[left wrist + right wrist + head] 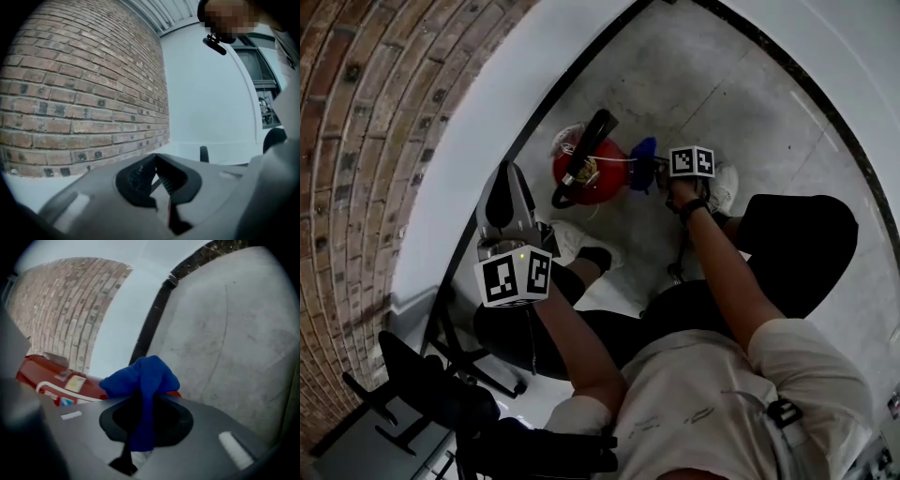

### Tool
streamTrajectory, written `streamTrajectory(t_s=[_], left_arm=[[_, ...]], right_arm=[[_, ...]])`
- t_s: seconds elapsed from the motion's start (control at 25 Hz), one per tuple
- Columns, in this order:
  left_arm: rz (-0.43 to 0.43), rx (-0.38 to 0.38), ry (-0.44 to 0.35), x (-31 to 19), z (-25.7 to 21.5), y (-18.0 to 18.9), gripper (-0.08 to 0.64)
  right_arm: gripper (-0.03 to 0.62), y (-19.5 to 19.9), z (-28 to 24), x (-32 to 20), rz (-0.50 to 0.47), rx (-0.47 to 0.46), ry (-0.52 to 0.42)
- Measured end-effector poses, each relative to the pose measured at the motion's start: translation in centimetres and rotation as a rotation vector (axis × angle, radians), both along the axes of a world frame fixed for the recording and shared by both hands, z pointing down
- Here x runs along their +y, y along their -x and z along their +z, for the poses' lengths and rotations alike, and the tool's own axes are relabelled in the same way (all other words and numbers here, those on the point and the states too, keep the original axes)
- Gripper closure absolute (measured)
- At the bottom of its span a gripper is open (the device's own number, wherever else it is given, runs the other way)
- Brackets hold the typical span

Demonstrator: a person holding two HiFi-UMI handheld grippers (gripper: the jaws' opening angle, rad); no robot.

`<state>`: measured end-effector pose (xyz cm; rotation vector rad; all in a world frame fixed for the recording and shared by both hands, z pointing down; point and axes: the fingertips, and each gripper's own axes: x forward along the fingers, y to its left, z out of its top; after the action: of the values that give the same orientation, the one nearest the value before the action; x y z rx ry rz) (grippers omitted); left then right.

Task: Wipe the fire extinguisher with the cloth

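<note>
The red fire extinguisher (592, 176) stands upright on the concrete floor (722, 84), close to the white wall (478, 122). Its long axis is vertical and its black handle points toward the far side. To its right, the right gripper (143, 398) pinches the blue cloth (146, 375), which touches the red body. The left gripper (155, 160) is raised nearer the person, jaws together with nothing between them, facing a brick wall (79, 89).

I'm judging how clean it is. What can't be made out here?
1. Print on the fire extinguisher label: blurred in the right gripper view.
2. Whether the cloth in the right tool touches the fire extinguisher: its own folds cover the contact there, and it is too small in the head view.
3. Dirt on its body: too small and dim in both views.
</note>
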<state>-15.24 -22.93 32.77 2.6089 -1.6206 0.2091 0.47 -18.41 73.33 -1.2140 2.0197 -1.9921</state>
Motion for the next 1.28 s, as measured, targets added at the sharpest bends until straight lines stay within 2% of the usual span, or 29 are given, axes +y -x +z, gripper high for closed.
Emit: streamTrajectory(t_s=[0.08,0.2,0.32,0.4,0.44,0.52,0.64,0.68,0.76,0.84,0.96,1.04,1.12,1.2,1.28], left_arm=[[-0.002,-0.013,0.013,-0.7,0.7,0.0,0.559],[0.007,-0.022,0.031,-1.8,1.4,0.2,0.559],[0.008,-0.012,0.031,-3.0,1.1,1.2,0.559],[0.0,-0.001,0.025,-3.8,0.8,2.1,0.56],[-0.003,0.005,0.023,-4.2,0.7,2.4,0.559],[0.0,0.018,0.018,-5.0,0.4,2.8,0.56],[0.032,0.043,-0.012,-6.3,0.2,2.7,0.559],[0.045,0.052,-0.024,-6.7,0.1,2.7,0.558],[0.061,0.066,-0.039,-7.3,-0.5,2.7,0.558],[0.066,0.077,-0.047,-7.8,-1.2,2.8,0.558],[0.055,0.089,-0.032,-8.5,-2.0,3.1,0.559],[0.045,0.097,-0.028,-8.8,-2.1,3.7,0.56],[0.034,0.103,-0.026,-9.1,-1.8,4.5,0.559],[0.029,0.106,-0.033,-9.4,-1.1,5.3,0.56],[0.023,0.107,-0.032,-9.6,-0.4,6.0,0.56]], right_arm=[[0.534,0.0,5.0,1.0,-0.023,0.056,0.106],[0.532,0.2,11.0,4.0,-0.143,0.183,0.244],[0.534,1.2,12.1,5.4,-0.249,0.242,0.289],[0.532,1.0,10.8,4.1,-0.258,0.214,0.276],[0.532,0.6,9.5,2.9,-0.239,0.167,0.242],[0.532,-0.6,4.1,-1.1,-0.176,0.011,0.129],[0.531,-2.3,-8.9,-7.4,-0.117,-0.313,-0.056],[0.531,-2.7,-13.4,-9.1,-0.139,-0.427,-0.133],[0.531,-2.9,-21.2,-11.5,-0.265,-0.614,-0.301],[0.531,-2.1,-26.5,-12.5,-0.41,-0.716,-0.386],[0.531,0.1,-30.1,-11.8,-0.623,-0.788,-0.368],[0.531,1.8,-30.1,-9.6,-0.794,-0.83,-0.306],[0.531,3.4,-28.4,-7.2,-0.936,-0.823,-0.247],[0.531,4.5,-26.1,-5.9,-0.959,-0.832,-0.177],[0.531,4.7,-23.5,-5.6,-0.893,-0.861,-0.098]])
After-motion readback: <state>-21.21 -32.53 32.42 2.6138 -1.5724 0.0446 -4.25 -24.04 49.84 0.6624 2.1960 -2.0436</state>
